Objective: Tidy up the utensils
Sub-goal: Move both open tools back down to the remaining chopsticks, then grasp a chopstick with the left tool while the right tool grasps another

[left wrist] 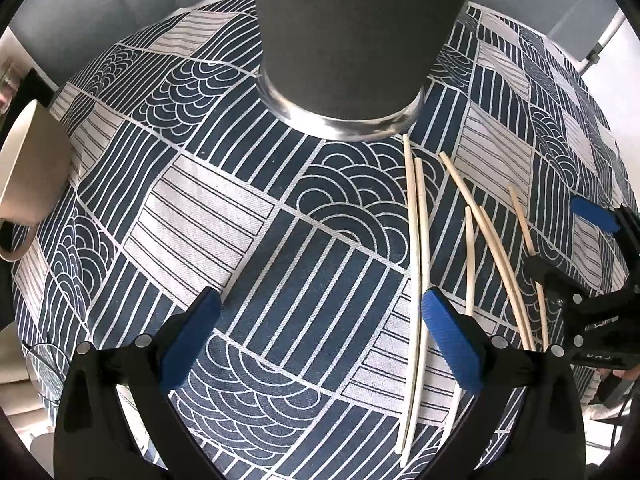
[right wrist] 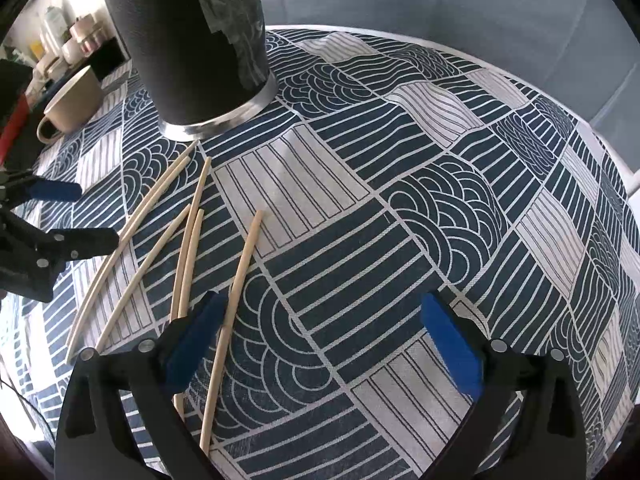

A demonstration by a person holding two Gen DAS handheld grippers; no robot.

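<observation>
The chopsticks (right wrist: 192, 248) lie lengthwise toward the dark holder (right wrist: 188, 40), beside the right gripper (right wrist: 320, 344) — nearer; both grippers wide open, empty — left gripper (left wrist: 320, 340) included.

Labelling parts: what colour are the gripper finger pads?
Blue pads, on black fingers; clearest in the right wrist view.

Left wrist view sits low over the tablecloth (left wrist: 248, 220), facing the dark canister (left wrist: 352, 40) head-on at close range. Right wrist view looks from further right of the canister (right wrist: 188, 40), angled toward it. Shared: canister, chopsticks (left wrist: 420, 264) (right wrist: 236, 296) near its base, beige mug (left wrist: 28, 176) (right wrist: 74, 100) left of it.
</observation>
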